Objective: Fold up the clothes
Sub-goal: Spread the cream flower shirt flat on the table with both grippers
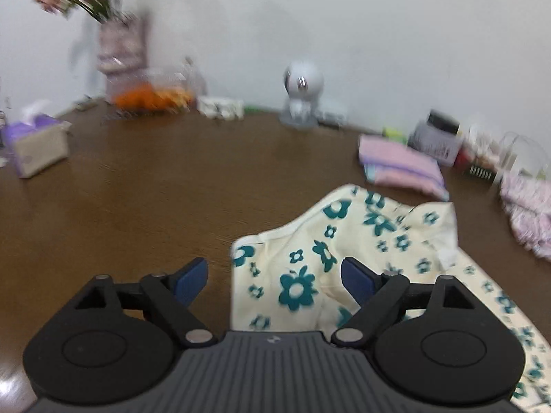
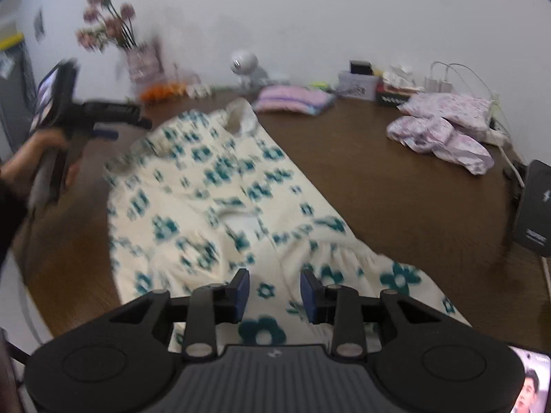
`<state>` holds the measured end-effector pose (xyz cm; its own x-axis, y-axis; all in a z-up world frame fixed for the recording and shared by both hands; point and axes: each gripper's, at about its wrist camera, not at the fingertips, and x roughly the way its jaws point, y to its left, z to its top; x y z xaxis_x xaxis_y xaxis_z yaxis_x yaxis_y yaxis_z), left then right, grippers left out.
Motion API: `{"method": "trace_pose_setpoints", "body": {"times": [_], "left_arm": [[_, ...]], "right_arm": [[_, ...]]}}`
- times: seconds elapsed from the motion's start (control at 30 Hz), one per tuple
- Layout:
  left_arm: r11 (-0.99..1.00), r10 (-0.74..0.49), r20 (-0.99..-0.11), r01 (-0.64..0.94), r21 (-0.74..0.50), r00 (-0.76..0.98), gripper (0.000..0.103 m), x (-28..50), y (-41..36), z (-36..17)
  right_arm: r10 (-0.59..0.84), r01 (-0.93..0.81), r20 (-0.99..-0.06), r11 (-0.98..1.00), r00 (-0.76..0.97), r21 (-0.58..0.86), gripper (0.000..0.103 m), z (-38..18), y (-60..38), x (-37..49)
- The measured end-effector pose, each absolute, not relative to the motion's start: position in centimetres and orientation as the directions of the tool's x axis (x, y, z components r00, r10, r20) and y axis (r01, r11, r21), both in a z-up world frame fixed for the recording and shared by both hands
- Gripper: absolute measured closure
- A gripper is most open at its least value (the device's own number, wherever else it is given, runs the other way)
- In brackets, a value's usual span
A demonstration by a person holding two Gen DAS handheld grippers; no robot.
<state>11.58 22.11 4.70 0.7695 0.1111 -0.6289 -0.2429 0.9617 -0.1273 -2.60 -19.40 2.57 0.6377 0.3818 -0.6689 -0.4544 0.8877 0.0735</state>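
On the table [image 2: 378, 179] we see 1 floral garment [image 2: 213, 199] spread from the near edge toward the far edge. Behind it, along the far edge, sit a vase of flowers [image 2: 137, 55], a small camera [image 2: 246, 65] and a folded stack [image 2: 292, 98]. Crumpled clothes [image 2: 444, 130] lie toward the right edge.

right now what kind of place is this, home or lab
Most likely a home, not a lab: a brown wooden table against a white wall holds a vase of flowers, a tissue box, folded pink laundry and the floral garment being folded.
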Motion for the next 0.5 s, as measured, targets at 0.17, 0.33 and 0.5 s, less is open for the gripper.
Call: {"method": "trace_pose_setpoints", "body": {"times": [0.17,0.33,0.5], "left_arm": [[0.971,0.148,-0.667,-0.235,-0.042,0.731,0.052,12.2,21.6,3.0],[0.971,0.183,-0.664,-0.239,0.007,0.725,0.051,8.1,21.1,2.7],[0.953,0.239,-0.681,-0.302,0.028,0.692,0.049,2.9,20.9,2.8]], "right_arm": [[0.36,-0.448,-0.697,0.892,0.62,0.063,0.072,1.5,-18.5,-2.6],[0.369,-0.476,-0.69,0.878,0.623,0.039,0.072,0.9,-18.3,-3.1],[0.354,-0.474,-0.683,0.881,0.639,0.014,0.072,1.0,-18.9,-1.8]]}}
